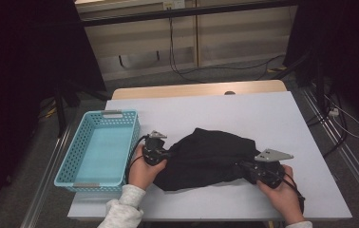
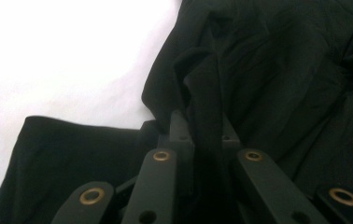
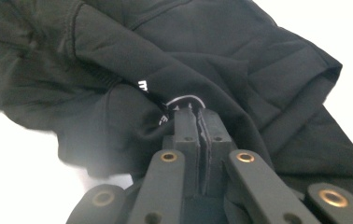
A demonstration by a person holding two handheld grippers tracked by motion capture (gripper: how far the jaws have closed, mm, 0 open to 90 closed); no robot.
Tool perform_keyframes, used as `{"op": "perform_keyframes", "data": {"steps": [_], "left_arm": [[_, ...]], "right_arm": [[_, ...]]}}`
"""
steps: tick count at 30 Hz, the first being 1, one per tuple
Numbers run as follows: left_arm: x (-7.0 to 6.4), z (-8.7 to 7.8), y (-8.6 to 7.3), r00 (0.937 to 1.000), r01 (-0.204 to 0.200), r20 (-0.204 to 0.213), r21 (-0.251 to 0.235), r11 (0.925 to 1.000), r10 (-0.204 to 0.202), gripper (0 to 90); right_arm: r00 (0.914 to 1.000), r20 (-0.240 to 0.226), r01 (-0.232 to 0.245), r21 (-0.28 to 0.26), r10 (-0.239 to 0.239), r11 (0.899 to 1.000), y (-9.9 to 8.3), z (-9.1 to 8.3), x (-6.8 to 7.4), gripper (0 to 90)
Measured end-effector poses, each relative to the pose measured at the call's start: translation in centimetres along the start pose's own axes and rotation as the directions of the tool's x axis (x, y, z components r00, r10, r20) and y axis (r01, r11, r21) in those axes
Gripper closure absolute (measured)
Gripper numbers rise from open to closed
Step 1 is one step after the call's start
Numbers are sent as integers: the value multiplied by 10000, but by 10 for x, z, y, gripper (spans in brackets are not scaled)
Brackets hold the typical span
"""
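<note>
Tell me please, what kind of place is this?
Probably a lab or recording workspace, not a home: a white table with a black garment and a blue basket, cables trailing on grey carpet, dark curtains at the sides.

I see white print on the crumpled black fabric garment [image 3: 174,98], mostly hidden in a fold; I can't read it.
</note>
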State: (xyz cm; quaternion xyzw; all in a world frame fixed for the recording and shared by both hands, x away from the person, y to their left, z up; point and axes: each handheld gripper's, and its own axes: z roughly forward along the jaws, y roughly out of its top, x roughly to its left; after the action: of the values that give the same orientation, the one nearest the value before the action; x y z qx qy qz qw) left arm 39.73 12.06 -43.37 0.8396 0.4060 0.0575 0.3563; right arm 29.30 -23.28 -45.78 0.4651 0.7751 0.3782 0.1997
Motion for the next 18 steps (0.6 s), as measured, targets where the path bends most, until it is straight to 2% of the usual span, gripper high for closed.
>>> {"op": "perform_keyframes", "data": {"steps": [5,9,11,15,17,18], "left_arm": [[5,-16,-8,9990,213,-403,-63,9998,-215,828],[6,-27,-10,9981,423,-433,-150,9990,-429,828],[6,-29,-10,9987,299,-410,-221,9993,-308,827],[4,-25,-7,9998,187,-106,-284,9994,-190,810],[2,-23,-5,9999,-42,-161,-480,9988,34,752],[1,-22,-2,9990,-402,-204,-704,9967,389,706]], "right_arm": [[9995,-204,229,-8,-229,9997,8,13,7,878],[9988,-392,304,-64,-307,9995,13,20,11,877],[9981,-482,375,-78,-378,9993,14,22,13,875],[9978,-537,384,-76,-388,9992,14,19,13,873],[9981,-512,348,-109,-353,9993,13,16,13,874],[9979,-533,365,-127,-371,9993,13,15,12,874]]}}
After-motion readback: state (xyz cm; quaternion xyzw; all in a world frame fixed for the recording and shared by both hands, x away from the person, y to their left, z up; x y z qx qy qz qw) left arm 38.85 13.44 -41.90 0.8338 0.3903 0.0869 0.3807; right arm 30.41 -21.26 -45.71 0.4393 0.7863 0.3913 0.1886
